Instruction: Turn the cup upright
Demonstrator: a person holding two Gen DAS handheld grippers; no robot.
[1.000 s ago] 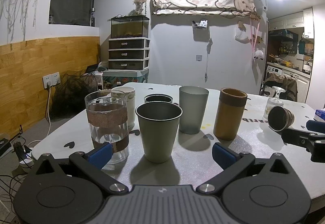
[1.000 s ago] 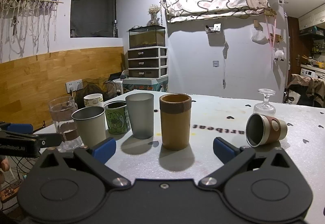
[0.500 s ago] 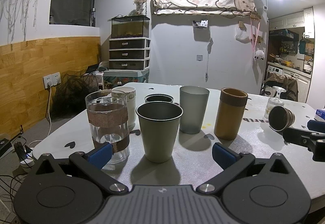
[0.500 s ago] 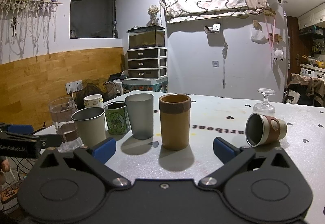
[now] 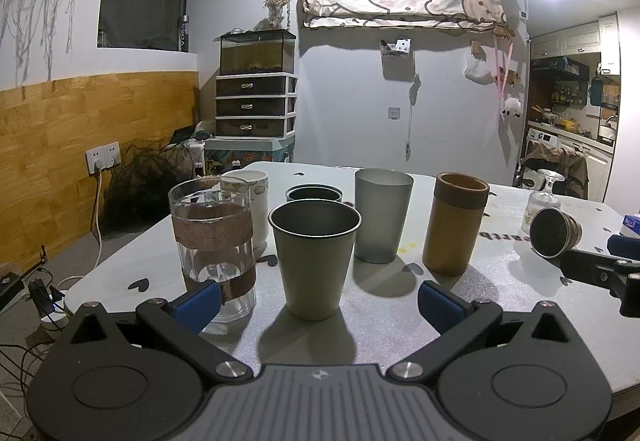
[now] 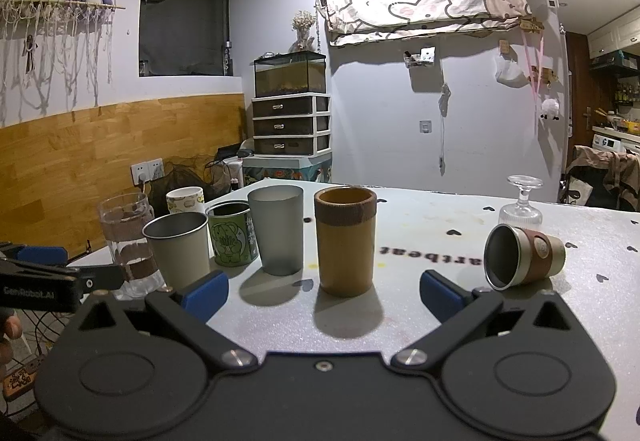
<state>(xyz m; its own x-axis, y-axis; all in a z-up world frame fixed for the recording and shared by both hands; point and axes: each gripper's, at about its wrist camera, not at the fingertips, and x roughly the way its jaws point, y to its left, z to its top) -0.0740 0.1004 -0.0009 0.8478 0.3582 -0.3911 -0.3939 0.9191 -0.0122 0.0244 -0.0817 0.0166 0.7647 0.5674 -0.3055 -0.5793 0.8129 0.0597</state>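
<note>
We see both tools spread wide and holding nothing: the left hand-held gripper [image 5: 318, 299] frames a steel tumbler [image 5: 315, 257], the right hand-held gripper [image 6: 324, 291] a bamboo cup [image 6: 345, 241]. The tipped cup [image 6: 522, 256] lies on the worktop [image 6: 440, 241], right of centre.

In the left view, the green mug [image 5: 314, 194] shows only its rim behind the steel cup [image 5: 315, 257], and the white mug [image 5: 251, 201] is half hidden by the glass [image 5: 214, 241]. The right gripper [image 5: 612, 265] is cut off by the picture's edge. The counter [image 6: 440, 241] lettering is partly hidden behind the bamboo cup [image 6: 345, 241].
</note>
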